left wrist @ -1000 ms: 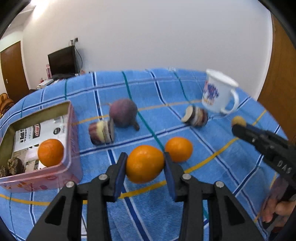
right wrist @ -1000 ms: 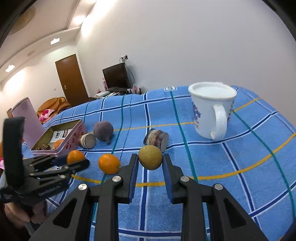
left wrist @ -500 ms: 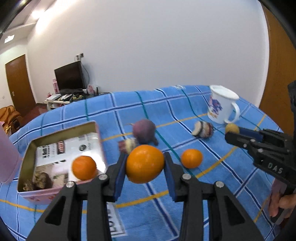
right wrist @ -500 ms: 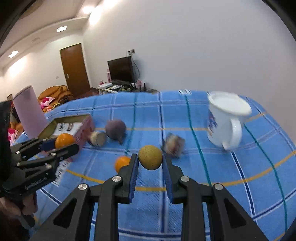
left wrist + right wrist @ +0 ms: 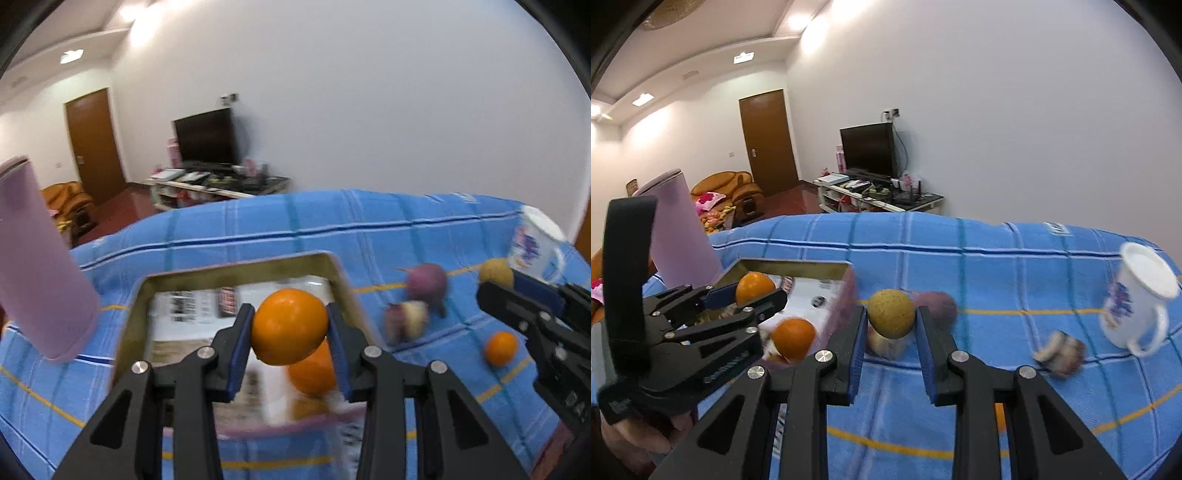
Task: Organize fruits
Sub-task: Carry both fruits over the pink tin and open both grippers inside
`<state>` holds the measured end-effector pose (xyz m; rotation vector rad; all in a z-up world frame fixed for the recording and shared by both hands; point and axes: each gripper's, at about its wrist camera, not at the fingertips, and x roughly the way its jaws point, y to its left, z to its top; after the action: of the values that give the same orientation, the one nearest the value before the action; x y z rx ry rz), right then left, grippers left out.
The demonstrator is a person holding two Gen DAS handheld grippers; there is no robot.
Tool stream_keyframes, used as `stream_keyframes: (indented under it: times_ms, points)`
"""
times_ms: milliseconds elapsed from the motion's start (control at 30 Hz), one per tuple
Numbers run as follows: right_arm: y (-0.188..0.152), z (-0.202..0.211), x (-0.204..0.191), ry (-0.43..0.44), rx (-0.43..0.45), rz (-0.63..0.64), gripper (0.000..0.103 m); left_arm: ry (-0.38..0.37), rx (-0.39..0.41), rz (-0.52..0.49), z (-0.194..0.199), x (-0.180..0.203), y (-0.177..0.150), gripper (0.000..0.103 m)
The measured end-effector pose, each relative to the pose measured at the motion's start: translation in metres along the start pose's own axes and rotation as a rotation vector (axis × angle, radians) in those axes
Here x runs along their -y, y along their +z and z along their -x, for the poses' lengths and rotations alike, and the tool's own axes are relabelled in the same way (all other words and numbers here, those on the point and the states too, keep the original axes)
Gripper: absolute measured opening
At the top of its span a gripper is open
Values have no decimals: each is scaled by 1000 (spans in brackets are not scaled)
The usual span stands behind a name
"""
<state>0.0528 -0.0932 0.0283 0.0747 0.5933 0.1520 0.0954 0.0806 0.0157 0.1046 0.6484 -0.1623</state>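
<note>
My left gripper (image 5: 290, 326) is shut on an orange (image 5: 289, 325) and holds it above the open pink tin box (image 5: 236, 273). A second orange (image 5: 313, 371) lies in the box below it. My right gripper (image 5: 891, 314) is shut on a yellow-brown round fruit (image 5: 891, 313) and holds it above the cloth, just right of the box (image 5: 798, 264). In the right wrist view the left gripper (image 5: 753, 291) hovers over the box with its orange (image 5: 754, 287). A third orange (image 5: 500, 348) lies on the cloth at the right.
A pink cylinder (image 5: 35, 258) stands left of the box. A purple round fruit (image 5: 428, 282) and a cut piece (image 5: 408, 319) lie right of the box. A white mug (image 5: 1137, 302) stands at the far right, another cut piece (image 5: 1060, 352) near it. The blue checked cloth (image 5: 997, 266) covers the table.
My left gripper has carried its orange left to above the tin box. My right gripper has moved left toward the box with the yellow-brown fruit.
</note>
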Motion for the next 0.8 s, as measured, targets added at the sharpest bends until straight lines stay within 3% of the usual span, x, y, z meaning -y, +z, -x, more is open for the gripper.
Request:
stream_keyframes:
  times_ms: [367, 800]
  points:
    - [19, -57, -60, 37, 14, -24, 28, 156, -9, 102, -22, -57, 2, 41]
    - [14, -92, -78, 19, -24, 7, 28, 209, -90, 96, -50, -67, -8, 41]
